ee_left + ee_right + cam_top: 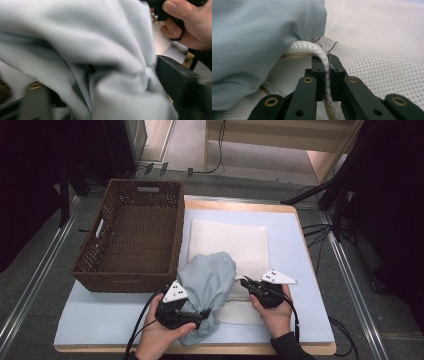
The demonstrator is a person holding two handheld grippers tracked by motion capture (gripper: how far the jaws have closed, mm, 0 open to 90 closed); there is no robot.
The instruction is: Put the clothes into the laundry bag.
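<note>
Stuffing entry: grey-blue garment (pixel 207 287) bunched at the white mesh laundry bag's (pixel 230 242) near-left opening; right tool (pixel 248 284) clenched on the bag's rim, left tool (pixel 200 315) released against the garment's near end.

We note a desk (pixel 310 347) with a wooden edge, its top covered by a pale blue mat (pixel 295 245). Directly on the mat, beyond the left claw (pixel 197 316), stands a brown wicker basket (pixel 131 234). Ahead of the right claw (pixel 248 283) lies a white mesh bag (pixel 235 242), flat. Between the two claws a grey-blue garment (pixel 210 280) rests bunched, partly on the bag.
</note>
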